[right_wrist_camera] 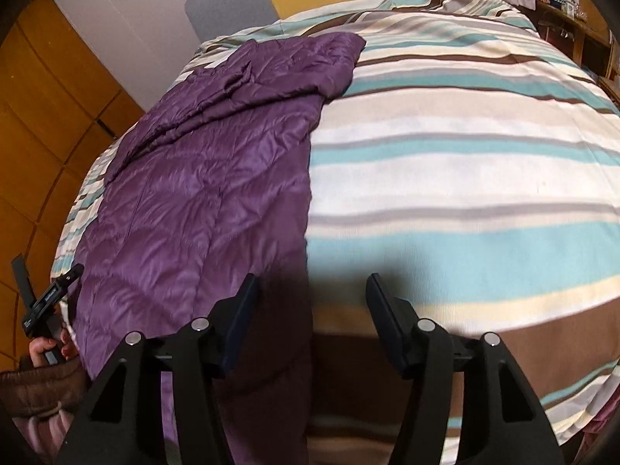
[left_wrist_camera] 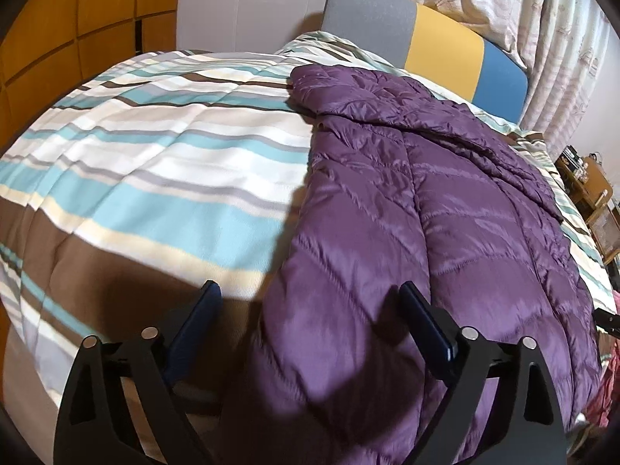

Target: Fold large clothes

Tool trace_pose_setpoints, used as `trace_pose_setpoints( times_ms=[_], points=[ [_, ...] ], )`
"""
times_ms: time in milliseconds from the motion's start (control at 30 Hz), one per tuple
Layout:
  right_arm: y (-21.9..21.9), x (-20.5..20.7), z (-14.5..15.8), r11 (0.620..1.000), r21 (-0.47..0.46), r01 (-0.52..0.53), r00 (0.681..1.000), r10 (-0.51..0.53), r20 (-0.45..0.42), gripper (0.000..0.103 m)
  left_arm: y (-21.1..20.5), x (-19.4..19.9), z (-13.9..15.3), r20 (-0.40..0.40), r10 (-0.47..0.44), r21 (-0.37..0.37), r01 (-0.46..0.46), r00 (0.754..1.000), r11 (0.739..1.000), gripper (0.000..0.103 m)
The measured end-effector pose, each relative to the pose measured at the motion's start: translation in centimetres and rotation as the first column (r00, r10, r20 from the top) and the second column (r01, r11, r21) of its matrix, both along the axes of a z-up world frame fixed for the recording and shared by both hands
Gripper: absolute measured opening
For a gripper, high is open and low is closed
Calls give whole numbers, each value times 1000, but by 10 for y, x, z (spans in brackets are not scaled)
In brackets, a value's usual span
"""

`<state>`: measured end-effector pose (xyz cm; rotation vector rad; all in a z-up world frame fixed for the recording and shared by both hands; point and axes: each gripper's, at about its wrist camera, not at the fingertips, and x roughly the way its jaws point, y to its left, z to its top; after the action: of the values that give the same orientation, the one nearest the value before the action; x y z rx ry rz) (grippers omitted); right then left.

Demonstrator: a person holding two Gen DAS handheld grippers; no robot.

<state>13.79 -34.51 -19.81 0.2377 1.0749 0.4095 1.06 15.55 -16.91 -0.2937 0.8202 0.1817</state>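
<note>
A large purple quilted down coat [left_wrist_camera: 434, 209] lies lengthwise on a striped bed, folded into a long strip with the hood end toward the headboard. It also shows in the right wrist view [right_wrist_camera: 201, 193]. My left gripper [left_wrist_camera: 310, 294] is open and empty, hovering over the coat's near left edge. My right gripper [right_wrist_camera: 312, 283] is open and empty, hovering over the coat's near right edge. The left gripper [right_wrist_camera: 58, 290] also shows at the coat's left side in the right wrist view, held by a hand.
The striped duvet [left_wrist_camera: 155, 162] [right_wrist_camera: 465, 147] covers the bed. A grey, yellow and blue headboard [left_wrist_camera: 445, 31] stands at the far end. Orange cupboards [right_wrist_camera: 46, 116] line the left side. A wooden shelf [left_wrist_camera: 593, 193] stands at the right, curtains behind.
</note>
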Motion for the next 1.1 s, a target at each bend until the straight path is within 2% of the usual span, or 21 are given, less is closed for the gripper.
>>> trace_pose_setpoints(
  times_ms=[133,300,400,433,500,567,633,833,1100],
  points=[
    [-5,-10,0,999,25,-22,999,23,-24,57,-2,-12,-2,-12,-31,25,31,999,999,87],
    [-7,-24,-4,994,79,-78,994,84,-72,52,-3,-26,-4,-9,-66,17,66,998,998,81],
    [1,-29,-8,990,65,-123,988,128,-84,47,-5,-31,-5,0,-79,21,79,997,997,73],
    [4,-30,-7,989,59,-135,987,139,-77,41,-6,-32,-6,2,-81,26,81,997,996,70],
    [13,-34,-7,982,61,-176,981,180,-66,30,-12,-32,-7,1,-92,38,92,996,995,61],
    [21,-35,-5,974,70,-214,974,218,-61,17,-20,-31,-5,4,-134,37,134,991,990,31],
    [28,-36,-4,966,76,-245,968,249,-44,11,-27,-30,-2,15,-171,20,171,985,985,17],
    [30,-30,6,966,127,-226,974,225,24,7,-31,-29,16,97,-174,-1,175,980,985,9],
    [34,-12,40,963,197,-186,978,162,132,6,-13,-12,39,174,-122,-73,137,977,988,9]
  ],
)
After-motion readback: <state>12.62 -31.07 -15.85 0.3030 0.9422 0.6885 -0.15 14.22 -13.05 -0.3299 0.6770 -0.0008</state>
